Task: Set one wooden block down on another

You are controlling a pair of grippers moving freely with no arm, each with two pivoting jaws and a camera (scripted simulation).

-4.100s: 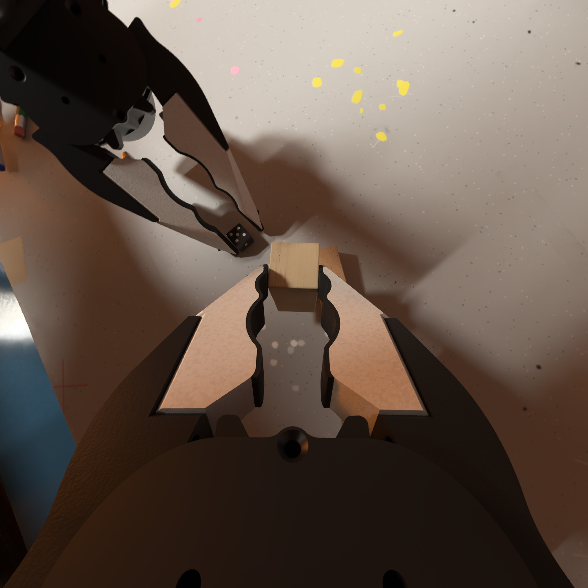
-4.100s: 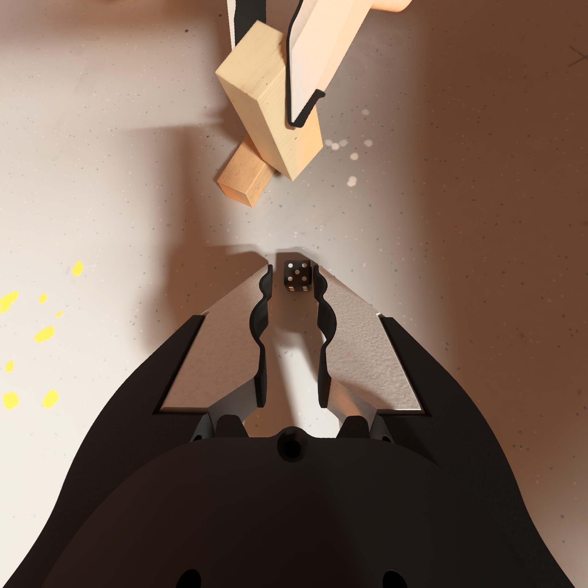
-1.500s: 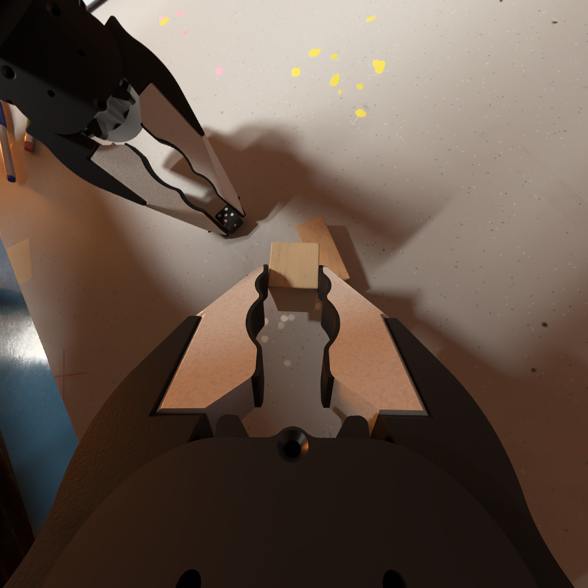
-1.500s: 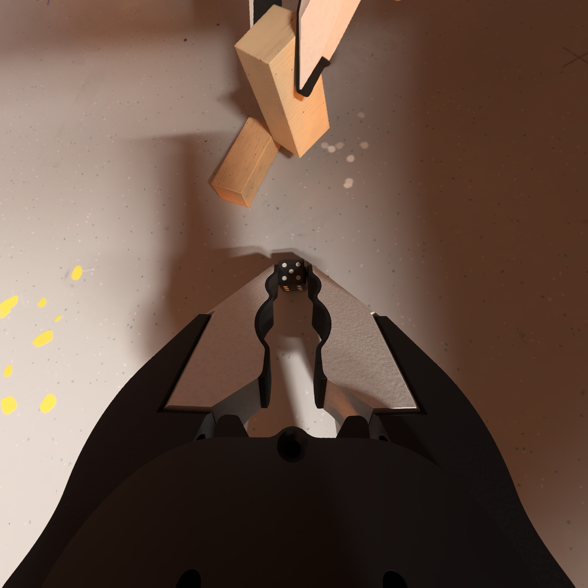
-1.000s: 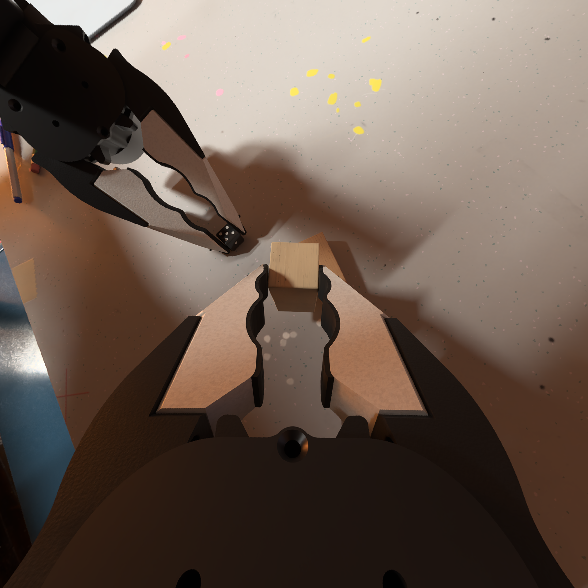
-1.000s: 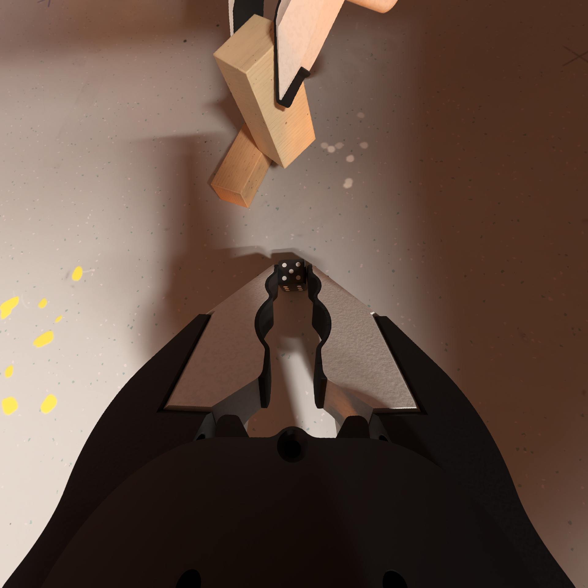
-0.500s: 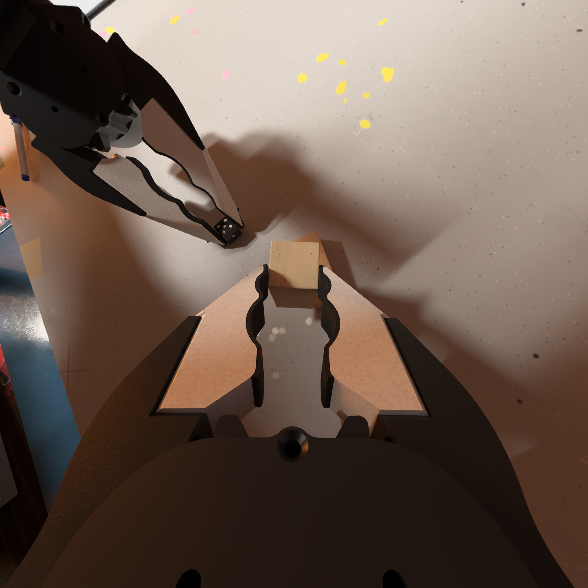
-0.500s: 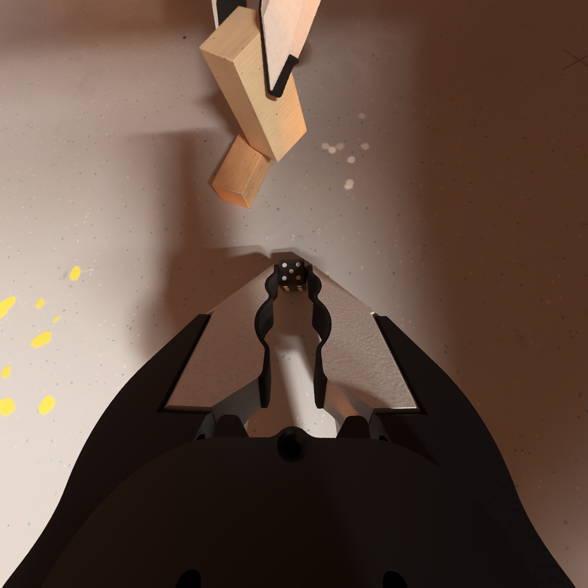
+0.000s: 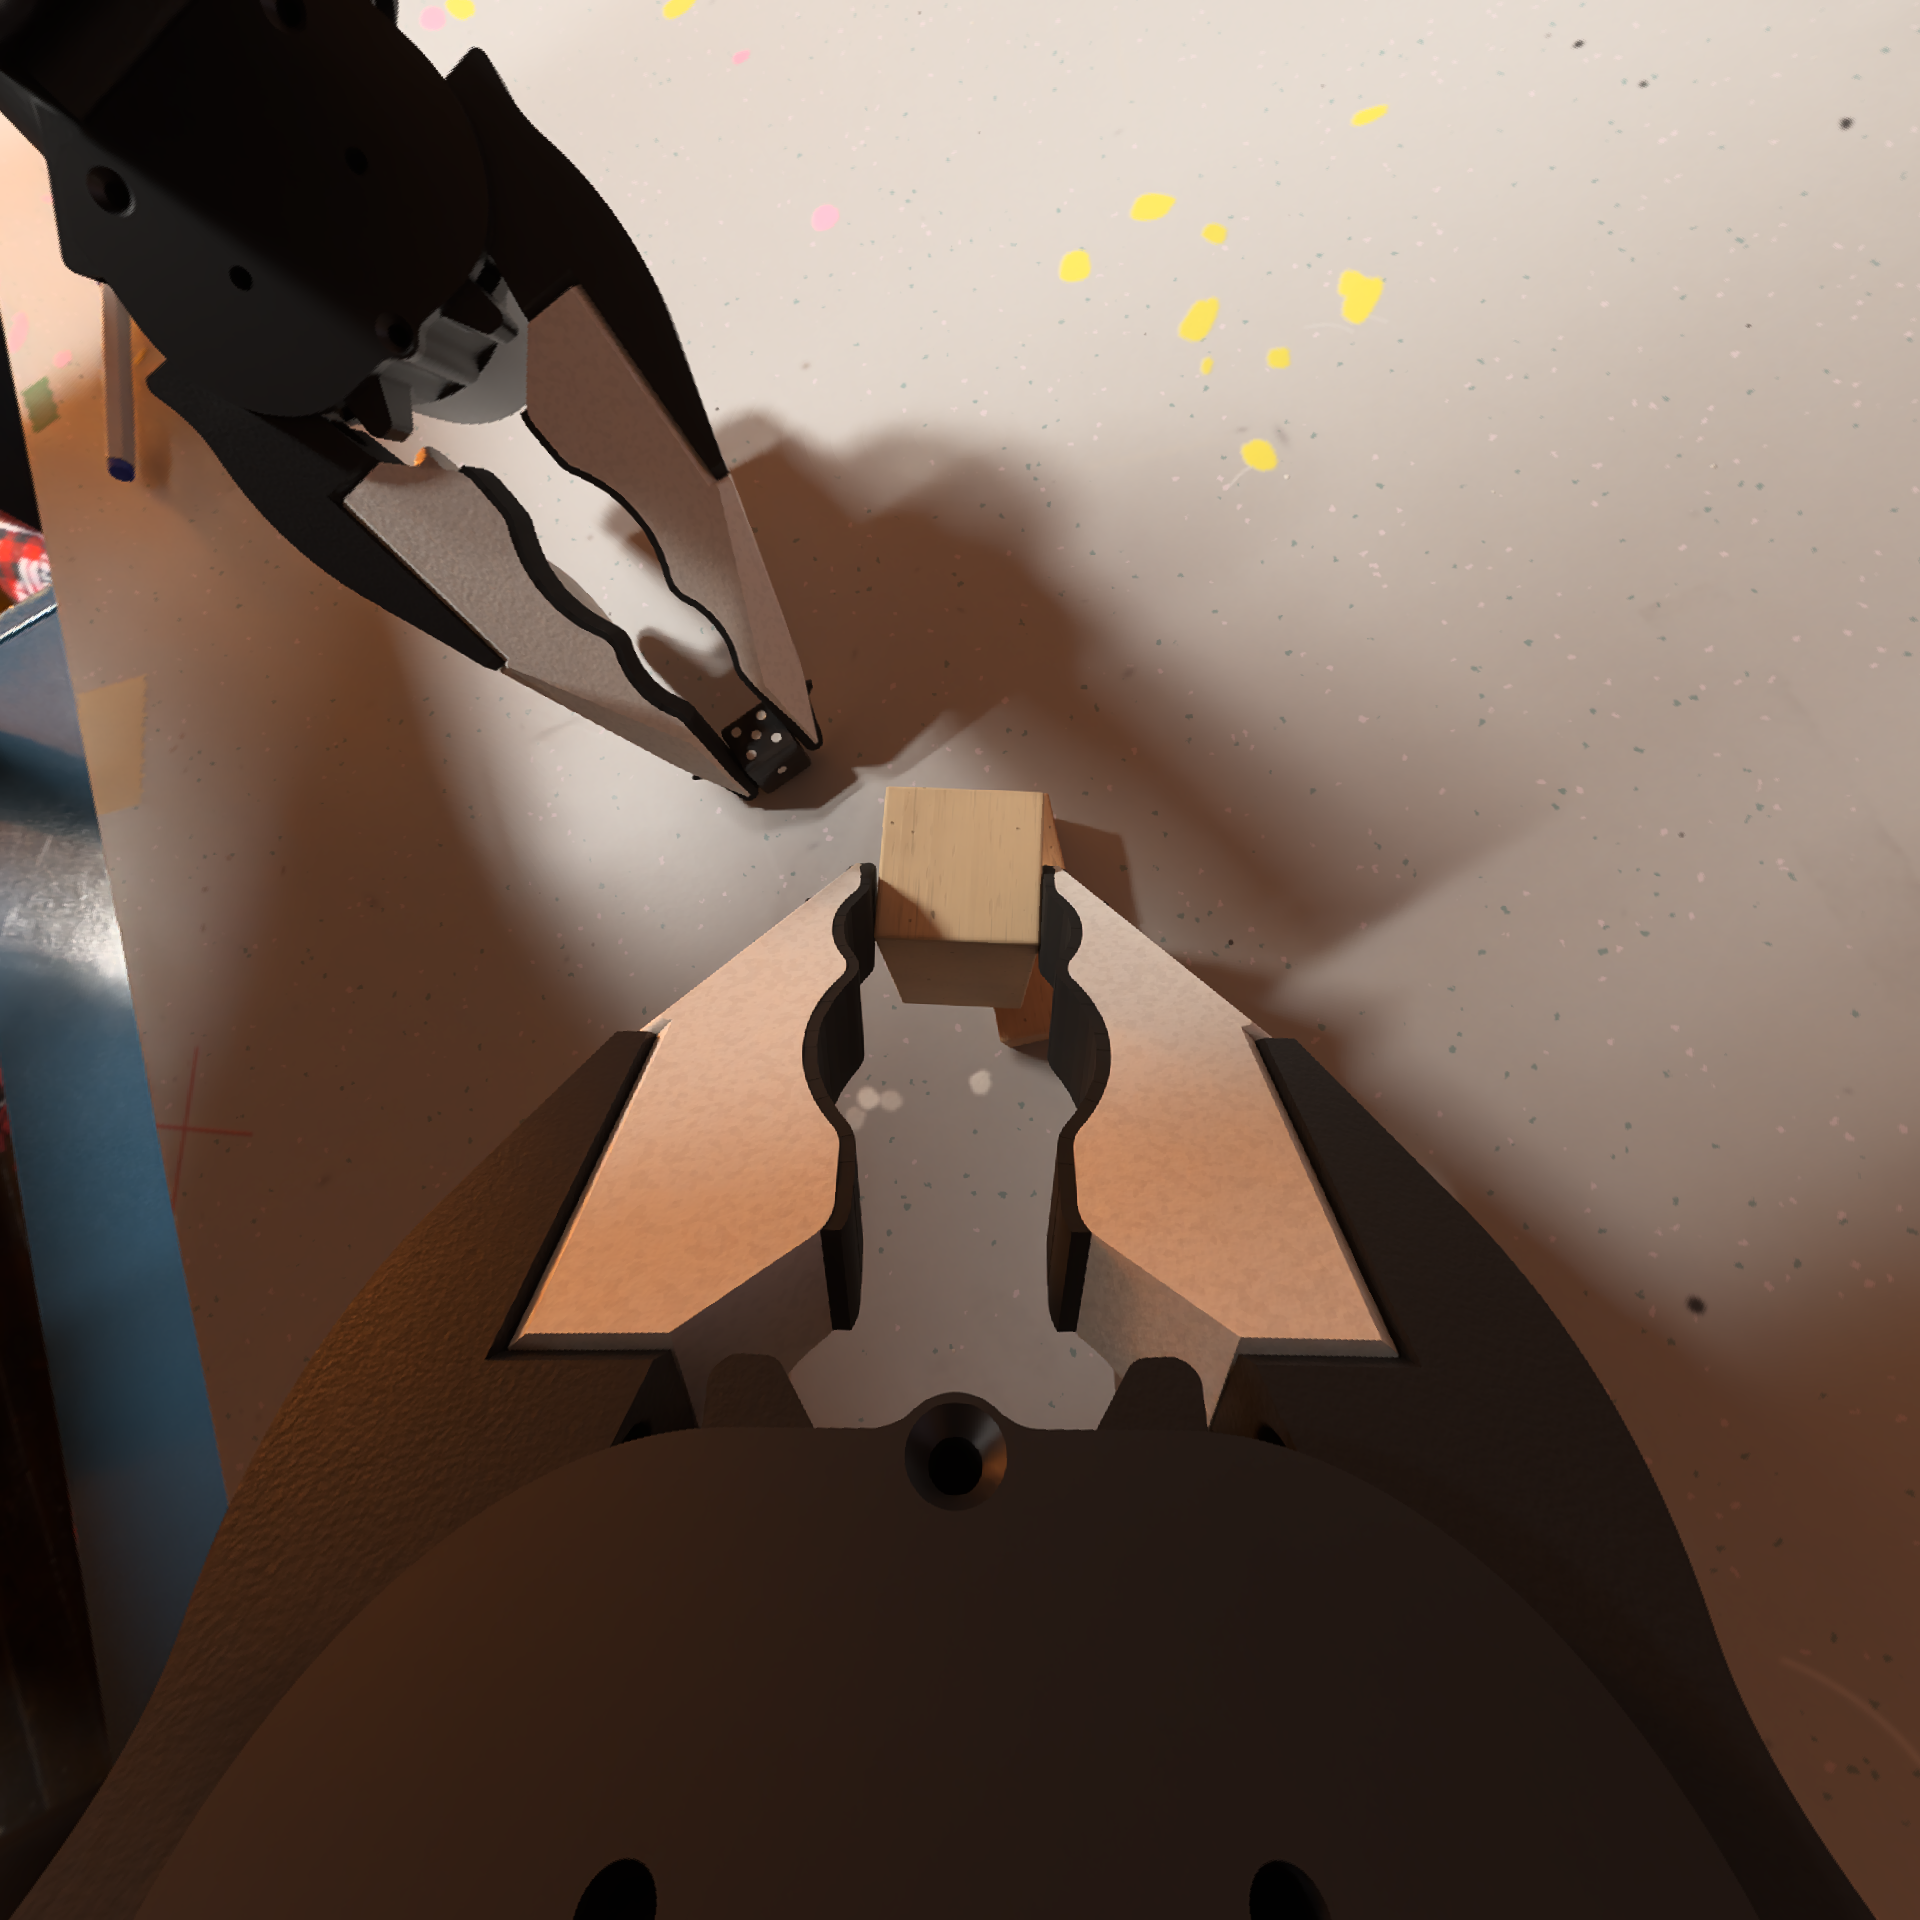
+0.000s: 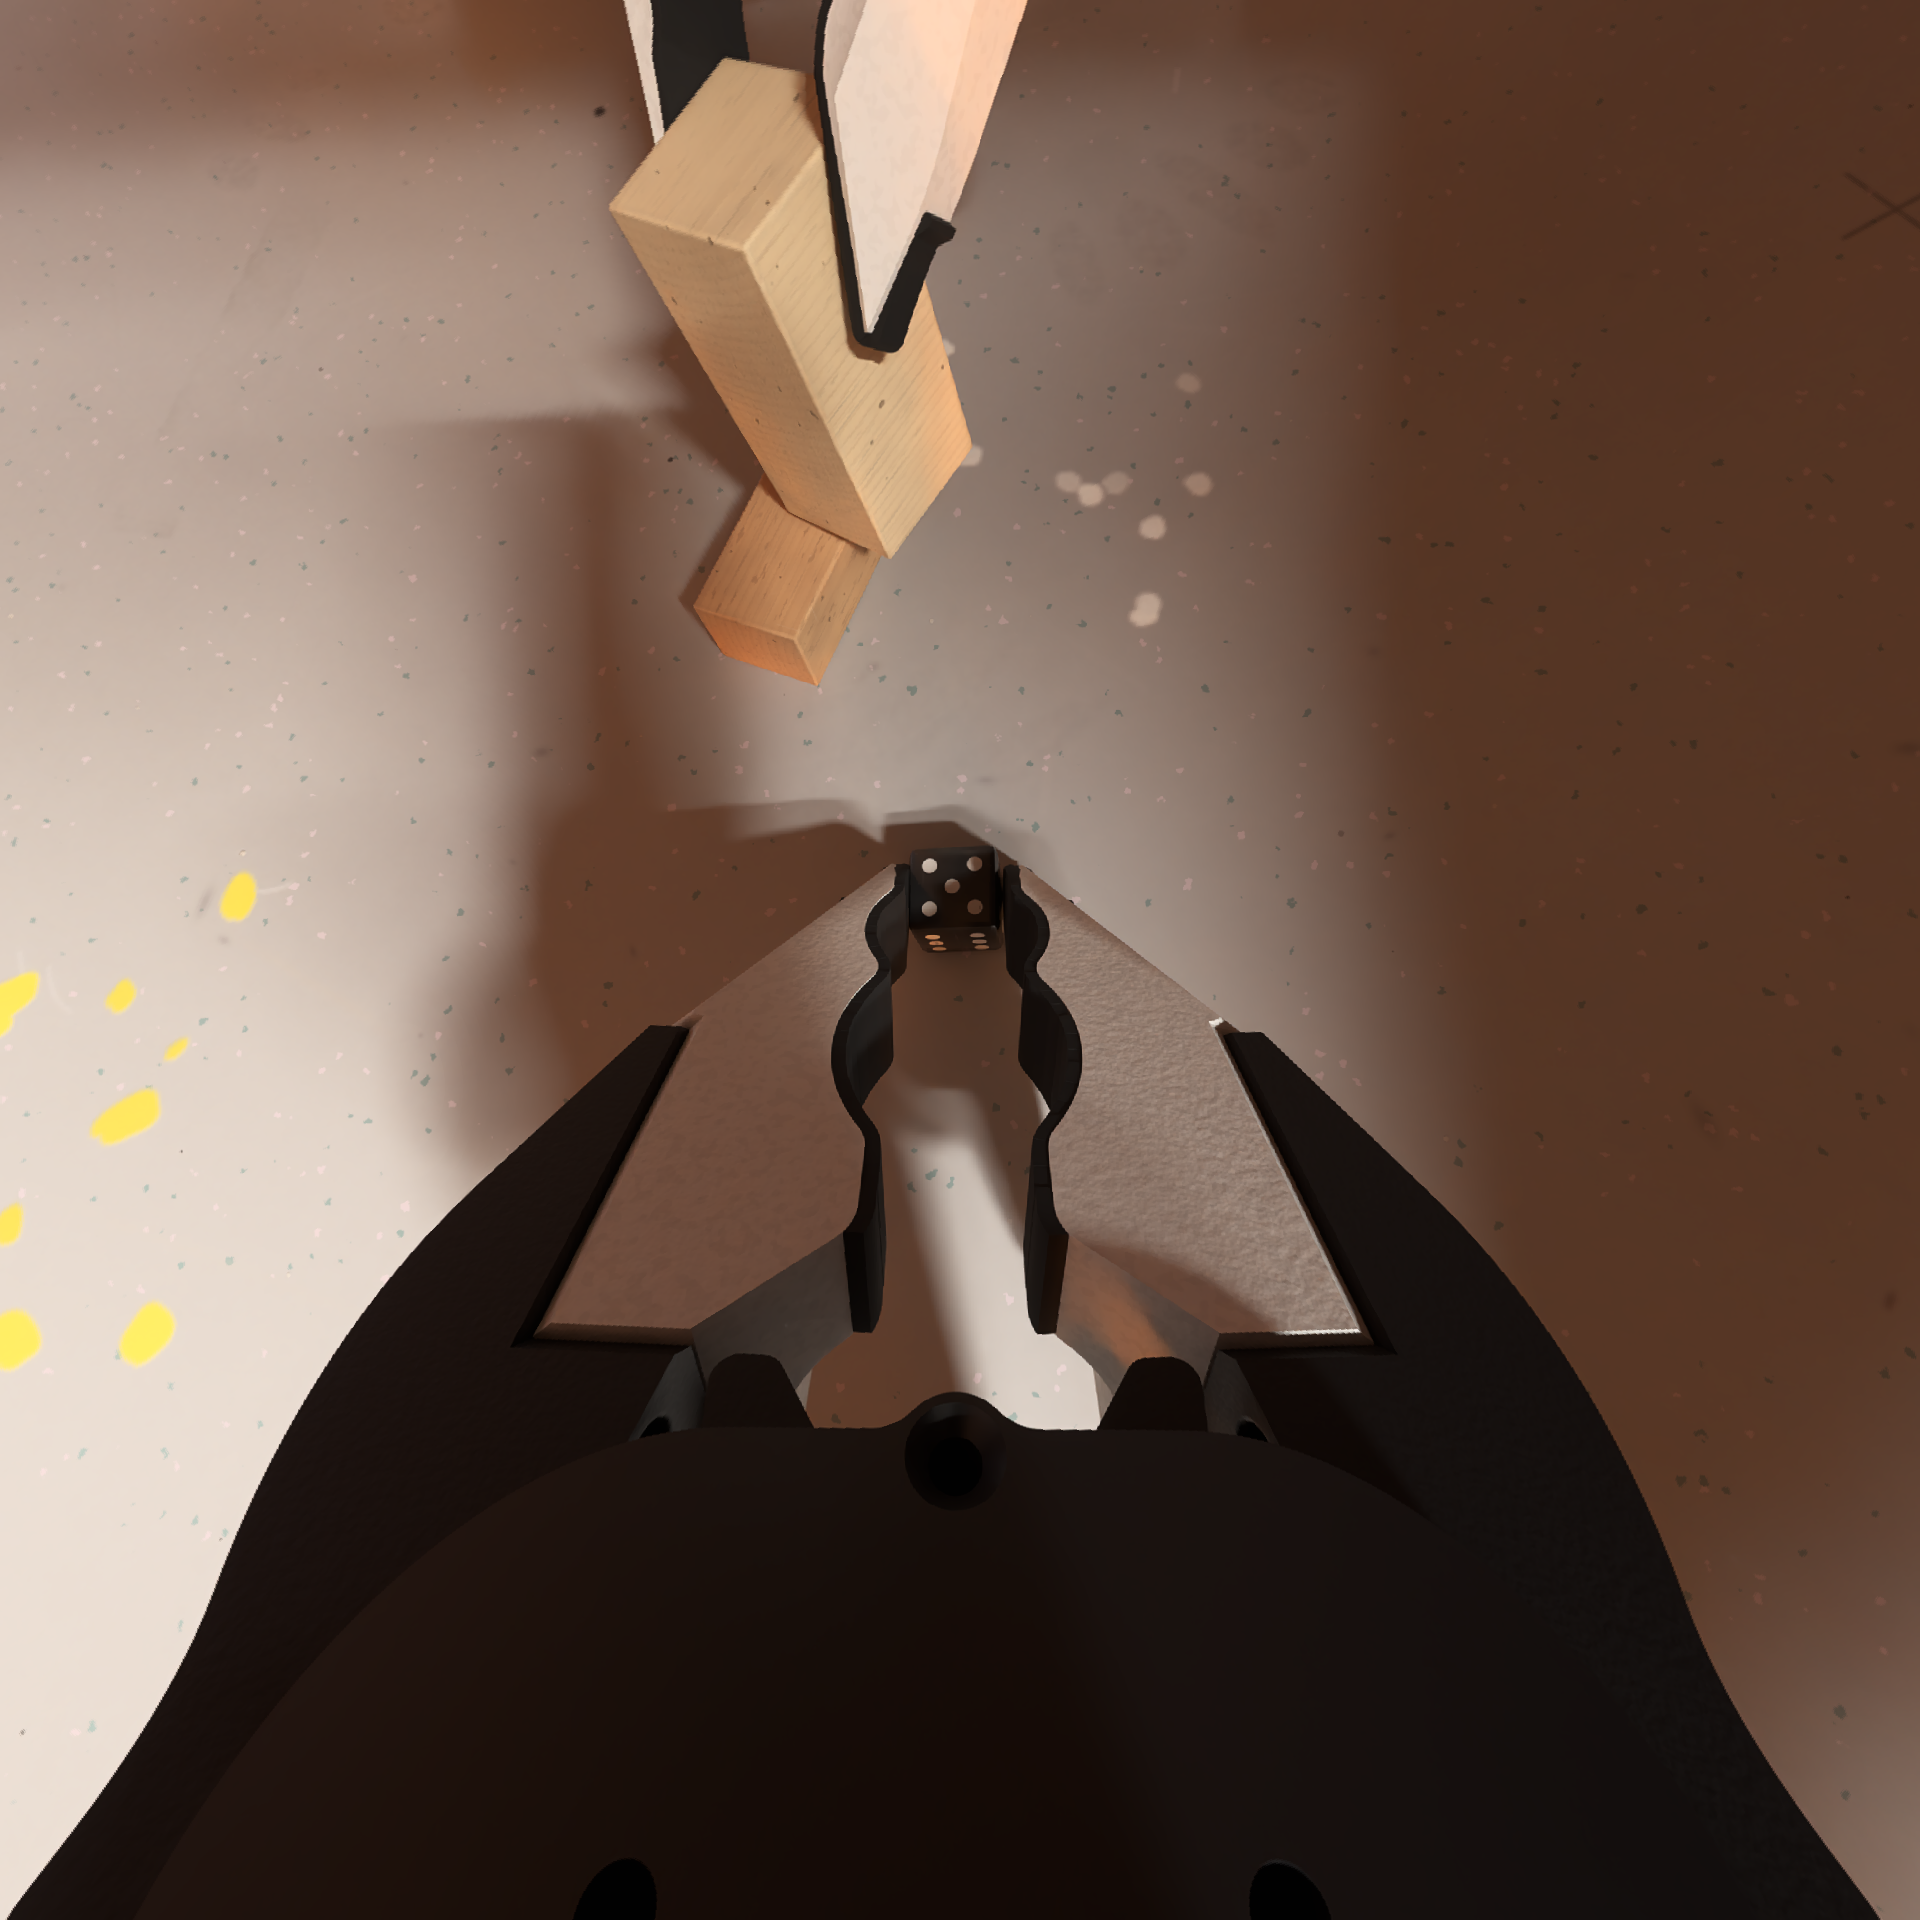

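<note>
My left gripper [image 9: 958, 896] is shut on a pale wooden block [image 9: 961, 862] and holds it tilted over a darker wooden block [image 9: 1072, 844] that lies on the speckled table. In the right wrist view the pale block [image 10: 800, 312] hangs between the left gripper's fingers [image 10: 894, 135], its lower end over the darker block [image 10: 779, 592]. I cannot tell whether the two blocks touch. My right gripper [image 10: 954, 902] is shut on a small black die [image 10: 954, 888] on the table, just left of the blocks in the left wrist view [image 9: 774, 753].
Yellow paint spots [image 9: 1195, 317] mark the table beyond the blocks. The table's left edge meets a blue surface [image 9: 62, 1143]. A pen [image 9: 120, 395] lies at the far left.
The right gripper has shut on the die it earlier straddled. The left gripper has turned the pale block more in line with the darker one and brought it over that block.
</note>
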